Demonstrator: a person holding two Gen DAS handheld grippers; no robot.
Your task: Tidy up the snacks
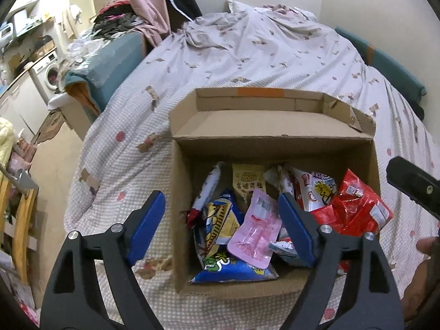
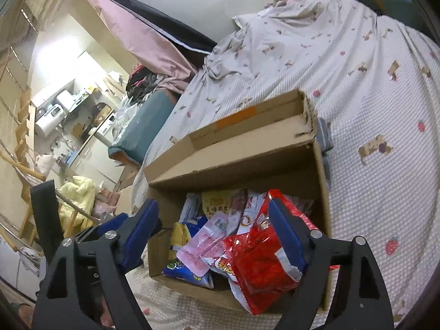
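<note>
A big bed point(image 1: 275, 55) with a spotted cover fills the room. On it sits an open cardboard box point(image 1: 275, 143), flaps up. The snacks are already in the box: a red bag point(image 2: 255, 269) on the right, a blue bag point(image 1: 233, 271) at the front, a pink pack point(image 1: 254, 233) on top, a yellow pack point(image 1: 249, 181) at the back. I see no snacks left on the bed, so the job looks almost done. The left gripper point(image 1: 221, 227) and right gripper point(image 2: 217, 232) hover over the box, jaws wide open, holding nothing. A blue cushion point(image 1: 115, 63) and clothes lie well away. Nothing blocks the box.
</note>
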